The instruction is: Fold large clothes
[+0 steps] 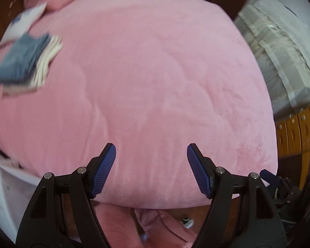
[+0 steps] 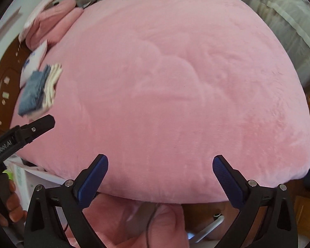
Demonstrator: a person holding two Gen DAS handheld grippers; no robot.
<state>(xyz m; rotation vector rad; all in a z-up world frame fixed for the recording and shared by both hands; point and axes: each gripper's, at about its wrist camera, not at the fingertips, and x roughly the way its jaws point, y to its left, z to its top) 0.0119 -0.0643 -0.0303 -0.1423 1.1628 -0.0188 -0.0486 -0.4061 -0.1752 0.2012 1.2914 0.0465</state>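
Observation:
A stack of folded clothes (image 1: 24,62), blue denim on top of cream and white pieces, lies at the far left of a pink plush bed (image 1: 150,78). It also shows in the right wrist view (image 2: 38,88). My left gripper (image 1: 151,155) is open and empty over the bed's near edge. My right gripper (image 2: 160,167) is open and empty over the same edge. The left gripper's black finger shows at the left of the right wrist view (image 2: 37,126). Pink fabric (image 2: 155,225) hangs or lies below the bed edge, under both grippers.
Pink pillows (image 2: 53,18) and a white packet (image 2: 34,62) sit at the bed's far left by a brown wooden headboard (image 2: 4,86). A grey-white covered bundle (image 1: 279,51) stands beyond the right side. A wooden cabinet (image 1: 295,134) is at the right.

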